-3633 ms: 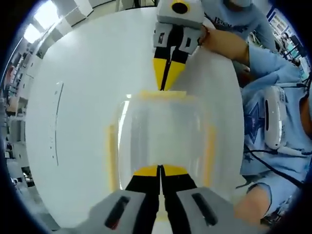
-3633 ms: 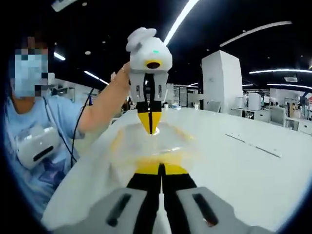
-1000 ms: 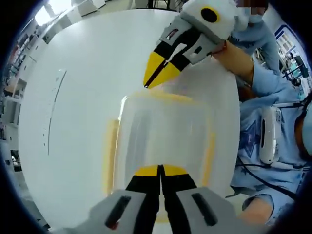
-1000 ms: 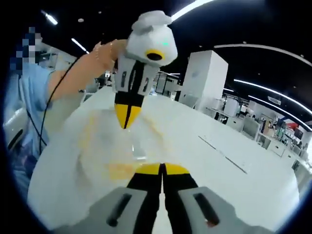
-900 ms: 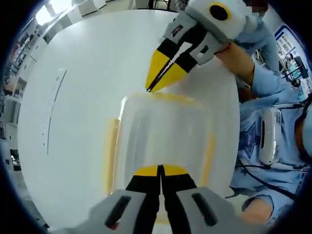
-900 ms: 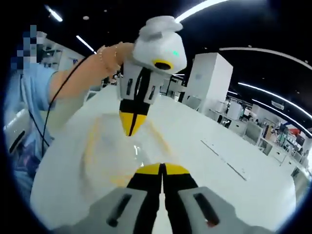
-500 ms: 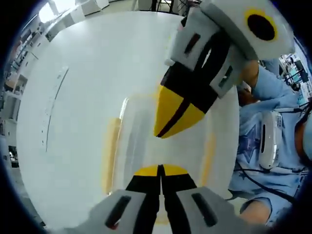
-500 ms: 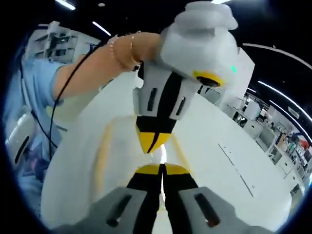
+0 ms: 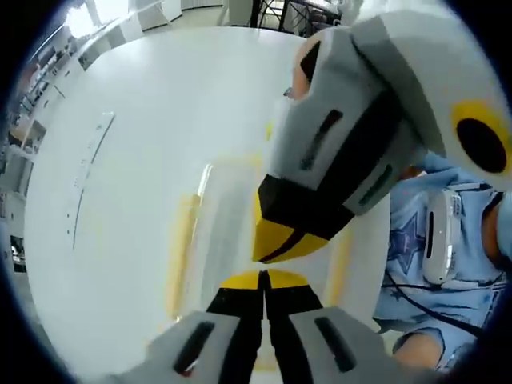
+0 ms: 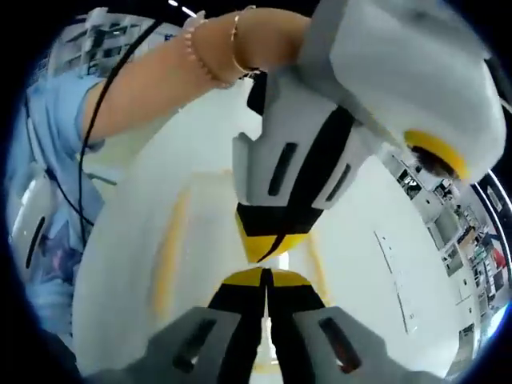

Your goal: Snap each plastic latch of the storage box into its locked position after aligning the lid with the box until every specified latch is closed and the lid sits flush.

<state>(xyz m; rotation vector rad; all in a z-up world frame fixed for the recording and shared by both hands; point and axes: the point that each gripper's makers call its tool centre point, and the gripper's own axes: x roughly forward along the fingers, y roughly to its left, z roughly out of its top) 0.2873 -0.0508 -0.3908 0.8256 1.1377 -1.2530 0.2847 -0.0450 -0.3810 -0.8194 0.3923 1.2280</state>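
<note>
Two tongs meet tip to tip above a clear box (image 9: pixel 240 232) with yellow latches, which rests on a white counter (image 9: pixel 136 120).

Left gripper view: the left tongs (image 9: pixel 262 280) rise from the bottom edge, jaws together, yellow tips pressed closed with nothing between them. The tips sit over the near end of the lid. The right tongs (image 9: pixel 280 240) enter from the upper right, large and close, jaws together, their tips just above the left tips. A yellow latch (image 9: pixel 181 248) runs along the left side of the box; a second (image 9: pixel 340 256) runs along the right side. A person's blue sleeve (image 9: pixel 416 240) shows at the right edge.

Right gripper view: the right tongs (image 10: pixel 264 279) rise from the bottom, jaws together, gripping nothing. The left tongs (image 10: pixel 270 246) hang directly ahead, jaws together, tips nearly touching the right tips. A bare forearm (image 10: pixel 160 76) with bracelets leads to the left tongs. The box (image 10: pixel 200 232) lies beneath both, one yellow latch (image 10: pixel 166 256) visible on its left side.
</note>
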